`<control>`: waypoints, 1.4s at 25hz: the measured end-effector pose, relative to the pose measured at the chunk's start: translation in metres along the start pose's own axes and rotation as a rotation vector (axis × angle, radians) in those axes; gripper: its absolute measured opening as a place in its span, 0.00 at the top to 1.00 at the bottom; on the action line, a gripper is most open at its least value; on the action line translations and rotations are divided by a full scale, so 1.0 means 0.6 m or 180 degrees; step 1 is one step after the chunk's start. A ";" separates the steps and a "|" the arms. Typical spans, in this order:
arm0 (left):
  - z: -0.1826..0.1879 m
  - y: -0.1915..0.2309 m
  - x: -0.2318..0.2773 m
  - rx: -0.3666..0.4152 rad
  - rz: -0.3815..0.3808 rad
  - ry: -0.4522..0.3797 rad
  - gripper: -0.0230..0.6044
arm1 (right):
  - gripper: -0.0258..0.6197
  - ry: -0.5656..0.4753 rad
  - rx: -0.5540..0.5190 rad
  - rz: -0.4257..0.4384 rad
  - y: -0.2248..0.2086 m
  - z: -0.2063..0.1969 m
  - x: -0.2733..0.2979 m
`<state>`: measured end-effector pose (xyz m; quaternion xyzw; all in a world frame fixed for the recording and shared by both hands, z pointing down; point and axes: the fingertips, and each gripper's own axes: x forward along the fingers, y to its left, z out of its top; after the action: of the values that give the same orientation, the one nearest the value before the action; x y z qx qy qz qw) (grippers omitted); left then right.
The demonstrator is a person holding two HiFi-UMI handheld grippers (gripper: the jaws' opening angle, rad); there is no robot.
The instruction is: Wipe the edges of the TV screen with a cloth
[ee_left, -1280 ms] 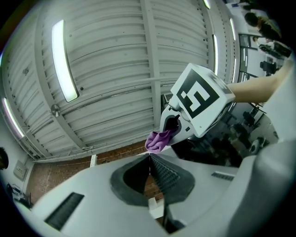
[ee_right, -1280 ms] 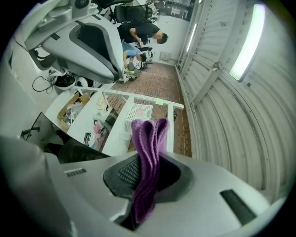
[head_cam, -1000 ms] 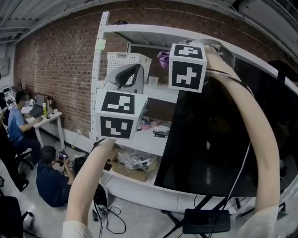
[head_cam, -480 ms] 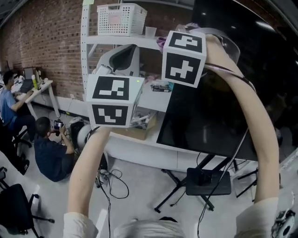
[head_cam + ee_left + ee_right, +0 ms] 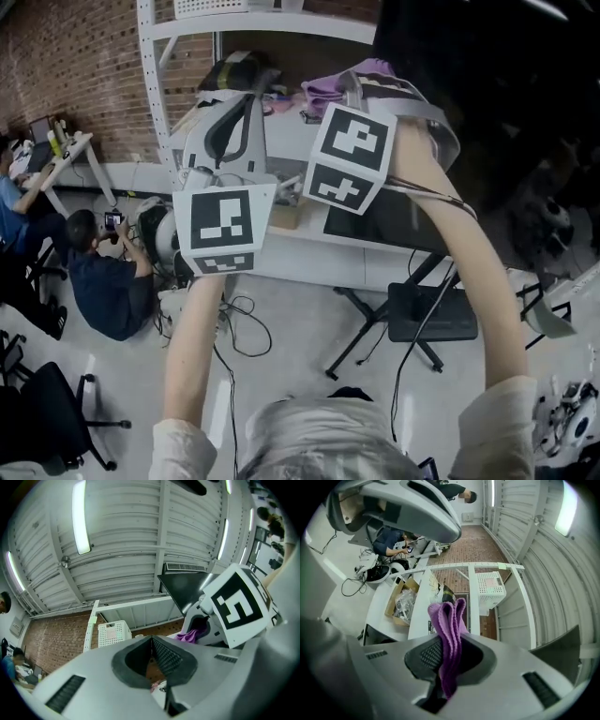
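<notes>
The black TV screen fills the upper right of the head view on a stand. My right gripper is held up by the screen's left edge, shut on a folded purple cloth. The right gripper view shows the cloth pinched between the jaws of the right gripper and sticking out past them. Whether the cloth touches the screen I cannot tell. My left gripper hangs just left of it, shut with nothing between its pads. From the left gripper I see a corner of the screen.
A white metal shelf rack stands behind the grippers, with a basket on top and a cardboard box lower down. The TV stand legs and cables lie on the floor. People sit at the far left.
The head view has tipped steeply down, now showing the floor and TV stand. Both grippers sit lower against the screen, from its top left corner down its left edge. The cloth stays gripped.
</notes>
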<state>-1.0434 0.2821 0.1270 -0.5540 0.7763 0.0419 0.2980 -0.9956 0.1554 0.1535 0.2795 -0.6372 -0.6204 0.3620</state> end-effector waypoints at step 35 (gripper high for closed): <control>-0.399 -0.098 -0.204 -0.0636 0.0036 0.1195 0.94 | 0.88 0.0081 0.0867 0.1393 0.711 0.004 0.025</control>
<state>-1.0653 0.2669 0.4011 -0.5745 0.8132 0.0165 0.0915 -0.9663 0.1763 0.5786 0.1889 -0.7555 -0.4322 0.4547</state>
